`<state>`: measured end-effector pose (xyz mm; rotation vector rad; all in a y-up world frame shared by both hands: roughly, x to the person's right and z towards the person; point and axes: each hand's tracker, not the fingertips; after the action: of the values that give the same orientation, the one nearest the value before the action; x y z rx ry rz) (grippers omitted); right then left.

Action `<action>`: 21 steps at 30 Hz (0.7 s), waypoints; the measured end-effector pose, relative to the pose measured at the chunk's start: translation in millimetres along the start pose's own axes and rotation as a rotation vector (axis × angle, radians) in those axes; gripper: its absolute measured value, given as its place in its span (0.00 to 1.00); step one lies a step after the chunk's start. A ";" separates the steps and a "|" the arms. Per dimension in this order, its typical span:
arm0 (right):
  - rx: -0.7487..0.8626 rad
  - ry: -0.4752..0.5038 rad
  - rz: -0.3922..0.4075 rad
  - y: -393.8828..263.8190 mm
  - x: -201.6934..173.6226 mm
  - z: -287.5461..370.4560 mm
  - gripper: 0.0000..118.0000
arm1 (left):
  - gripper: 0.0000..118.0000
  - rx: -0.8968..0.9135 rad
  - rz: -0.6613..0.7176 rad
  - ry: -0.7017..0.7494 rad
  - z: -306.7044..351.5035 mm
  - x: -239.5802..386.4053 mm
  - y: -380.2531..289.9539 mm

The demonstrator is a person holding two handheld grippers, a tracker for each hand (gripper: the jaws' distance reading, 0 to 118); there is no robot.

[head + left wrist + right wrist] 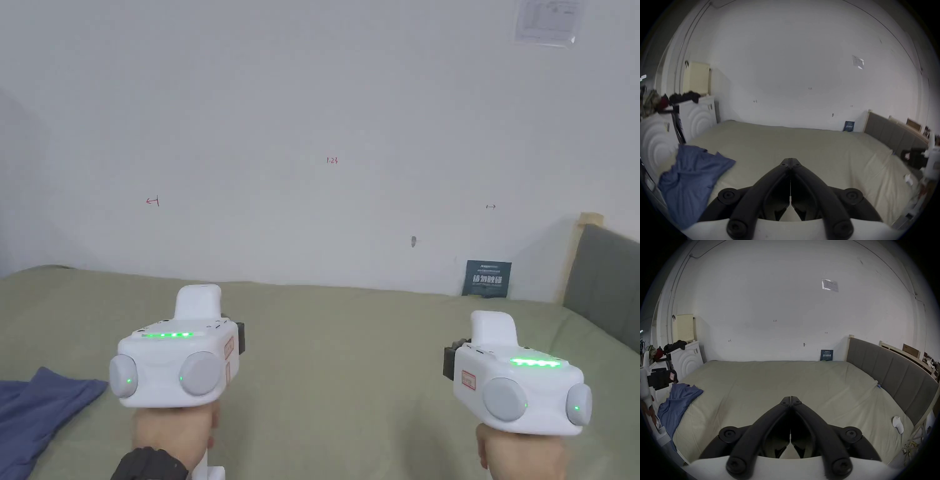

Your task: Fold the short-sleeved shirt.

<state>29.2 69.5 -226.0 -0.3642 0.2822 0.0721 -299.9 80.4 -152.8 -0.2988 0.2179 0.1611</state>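
A blue short-sleeved shirt (37, 415) lies crumpled at the left edge of the bed (350, 350), partly hanging over its side; it also appears as the shirt (692, 177) and the shirt (677, 404). My left gripper (790, 160) is held above the bed, right of the shirt, jaws shut with nothing between them. My right gripper (791, 398) hovers over the bed's middle, jaws also shut and empty. In the head view both white gripper bodies, left (175, 362) and right (522, 381), are held side by side, pointing toward the wall.
The bed has an olive-green sheet. A grey headboard (893, 374) runs along its right side. White cabinets (695, 118) with dark clothes on top stand left of the bed. A small white object (898, 423) lies near the headboard. A dark sign (487, 278) leans on the wall.
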 end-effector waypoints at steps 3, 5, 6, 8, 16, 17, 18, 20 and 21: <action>0.001 -0.004 0.004 -2.1 -1.1 -7.0 0.00 | 0.00 -0.010 -0.056 0.036 -4.4 1.1 -1.9; -0.005 0.005 -0.005 -1.5 -7.9 -8.7 0.00 | 0.00 -0.003 -0.032 0.059 10.5 -13.9 -7.5; -0.004 0.010 -0.005 -3.2 -8.6 -9.1 0.00 | 0.00 0.000 -0.020 0.069 11.9 -18.4 -7.7; 0.001 0.022 0.026 -3.8 -22.3 -12.0 0.00 | 0.00 -0.008 -0.020 0.100 19.7 -35.7 -10.9; -0.026 0.200 0.058 -10.0 -113.7 -37.1 0.00 | 0.00 -0.046 -0.011 0.303 63.5 -121.6 -27.3; -0.028 0.225 0.075 -11.9 -132.8 -38.3 0.00 | 0.00 -0.058 -0.003 0.337 71.0 -135.0 -30.6; -0.033 0.259 0.091 -13.2 -150.8 -38.7 0.00 | 0.00 -0.055 0.006 0.327 71.9 -135.3 -30.7; -0.050 0.327 0.111 -19.2 -187.1 -41.7 0.00 | 0.00 -0.076 0.046 0.418 90.9 -173.4 -39.7; -0.062 0.372 0.114 -22.2 -204.4 -42.6 0.00 | 0.00 -0.084 0.049 0.440 99.1 -188.6 -43.2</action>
<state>-175.1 29.6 -198.3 -0.4226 0.6696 0.1251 -454.8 46.7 -4.0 -0.4111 0.6562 0.1516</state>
